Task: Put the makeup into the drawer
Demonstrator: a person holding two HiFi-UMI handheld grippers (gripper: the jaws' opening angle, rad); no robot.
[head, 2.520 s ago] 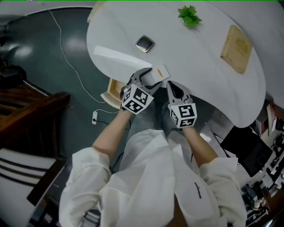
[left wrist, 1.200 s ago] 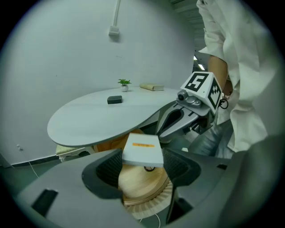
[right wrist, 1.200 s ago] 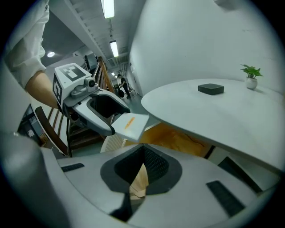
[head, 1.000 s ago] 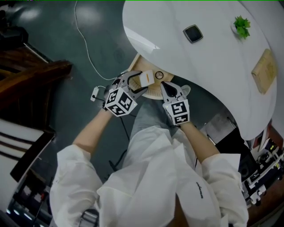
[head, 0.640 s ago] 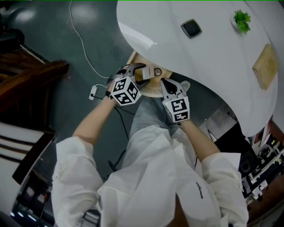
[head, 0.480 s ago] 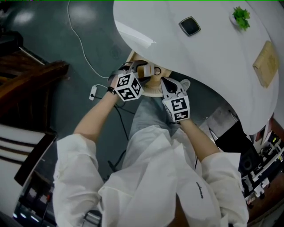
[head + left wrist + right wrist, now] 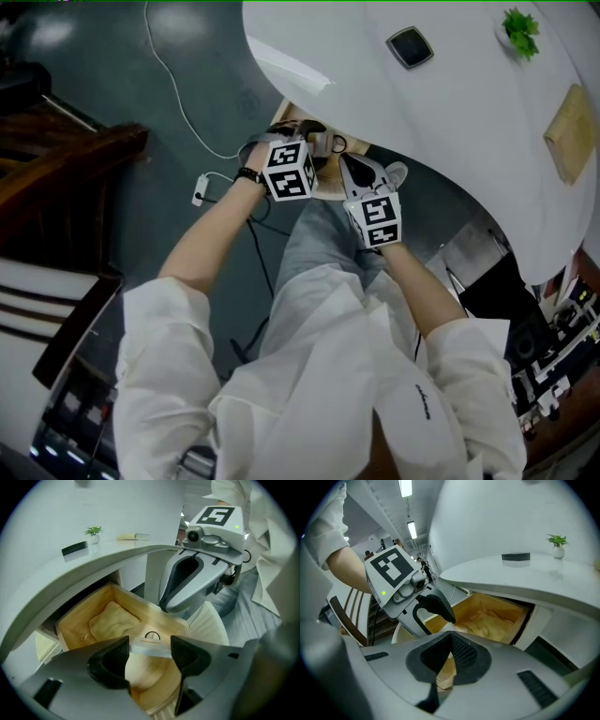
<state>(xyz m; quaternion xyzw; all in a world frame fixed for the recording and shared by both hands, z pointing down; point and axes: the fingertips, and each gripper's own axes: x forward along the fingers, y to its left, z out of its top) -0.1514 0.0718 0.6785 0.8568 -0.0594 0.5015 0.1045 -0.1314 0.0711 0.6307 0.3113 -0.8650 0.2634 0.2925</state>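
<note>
A flat white makeup box [image 7: 149,649] with a thin orange mark spans the gap between the jaws of my left gripper [image 7: 150,654], which is shut on it. The box hangs just over the open wooden drawer [image 7: 75,620] under the white table. In the head view the left gripper [image 7: 309,142] points steeply down into the drawer [image 7: 323,187]. My right gripper [image 7: 451,637] is beside it on the right, its pads together with nothing between them. It also shows in the left gripper view as the right gripper [image 7: 165,605] over the drawer's front.
A folded tan cloth [image 7: 110,620] fills the back of the drawer, and a small ring [image 7: 152,635] lies near its front. On the white table [image 7: 450,122] are a dark case [image 7: 410,45], a plant [image 7: 521,26] and a book [image 7: 574,131]. A cable and plug [image 7: 202,187] lie on the floor.
The left gripper has come down from the table edge with the box, rolling as it went, and now stands over the open drawer. The right gripper has barely moved.
</note>
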